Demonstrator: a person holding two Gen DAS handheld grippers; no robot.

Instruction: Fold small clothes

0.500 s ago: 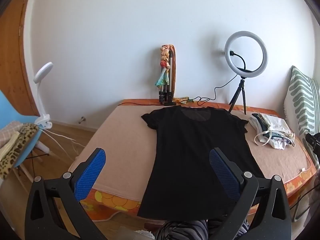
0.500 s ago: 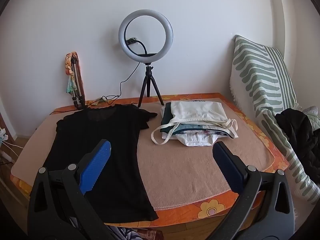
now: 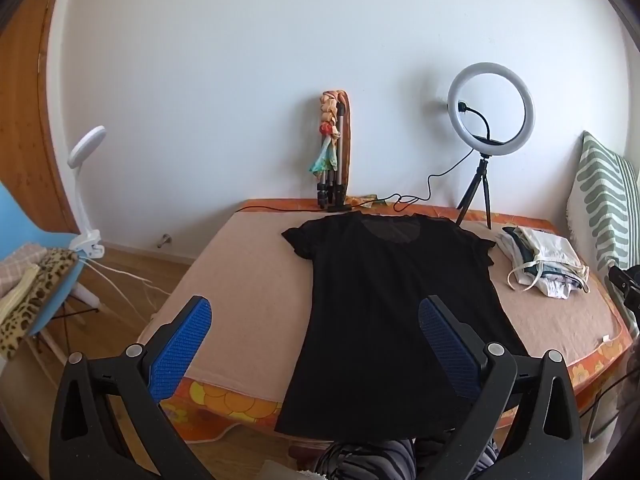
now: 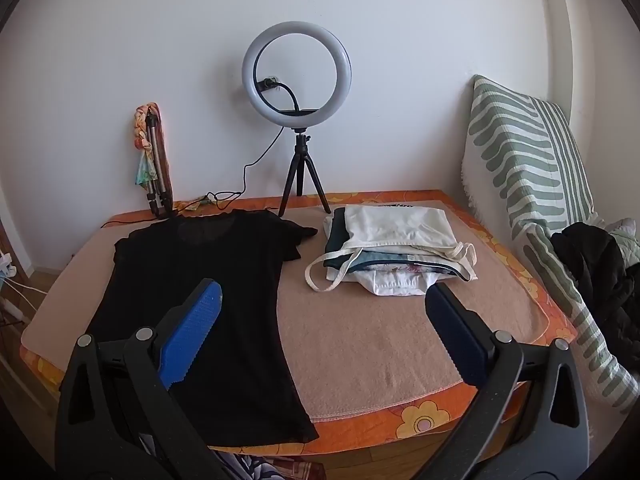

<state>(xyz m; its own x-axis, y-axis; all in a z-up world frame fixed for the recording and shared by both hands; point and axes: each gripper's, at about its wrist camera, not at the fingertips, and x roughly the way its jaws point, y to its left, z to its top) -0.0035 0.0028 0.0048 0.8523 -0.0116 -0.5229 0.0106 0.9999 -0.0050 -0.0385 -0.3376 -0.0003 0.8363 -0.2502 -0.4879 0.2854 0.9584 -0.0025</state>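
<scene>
Thin black T-shirt [image 3: 394, 304] lies flat, unfolded, on the fuzzy beige blanket [image 4: 380, 332] covering the table, hem draped over the near edge. Folded stack of pale clothes [image 4: 394, 252] sits right of it; ring light [image 4: 296, 70] on tripod at the far edge. My left gripper [image 3: 314, 350] and right gripper [image 4: 322, 334] hover near, ribbed blue pads spread wide, holding nothing.
</scene>
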